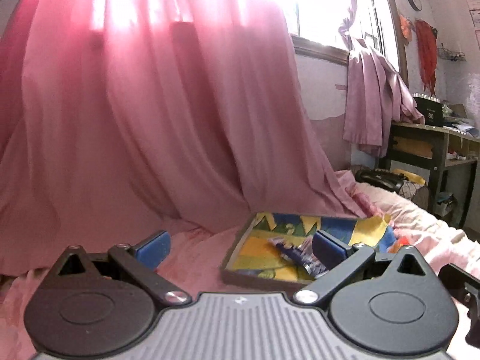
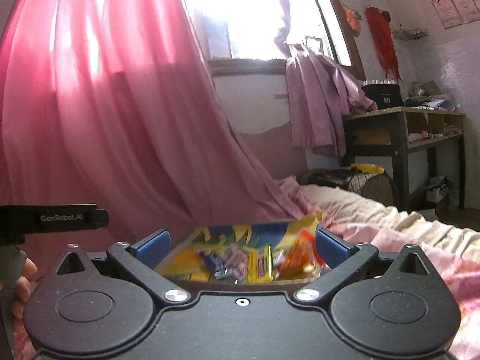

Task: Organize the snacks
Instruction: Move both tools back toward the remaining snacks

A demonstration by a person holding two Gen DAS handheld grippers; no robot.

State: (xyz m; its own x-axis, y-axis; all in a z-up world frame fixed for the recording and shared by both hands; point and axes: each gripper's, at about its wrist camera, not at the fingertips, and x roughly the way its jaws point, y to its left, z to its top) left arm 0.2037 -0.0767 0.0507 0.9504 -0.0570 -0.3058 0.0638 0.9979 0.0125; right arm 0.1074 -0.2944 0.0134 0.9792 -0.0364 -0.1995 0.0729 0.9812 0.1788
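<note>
A shallow tray (image 1: pixel 231 258) with a bright blue, yellow and green lining lies on a pink bedcover. A dark blue snack packet (image 1: pixel 295 255) lies in it. My left gripper (image 1: pixel 240 247) is open and empty, hanging just short of the tray's left side. In the right wrist view the same tray (image 2: pixel 180 252) holds several packets: a blue one (image 2: pixel 214 262), a yellow one (image 2: pixel 259 265) and an orange one (image 2: pixel 297 255). My right gripper (image 2: pixel 241 247) is open and empty, in front of the tray's near edge.
A long pink curtain (image 1: pixel 135 120) hangs behind the bed and drapes onto it. At the right stand a dark desk (image 2: pixel 402 138) piled with clutter and a black bag (image 2: pixel 330 177) by the bed. A hand (image 2: pixel 22 282) on the left gripper's handle shows at the left edge.
</note>
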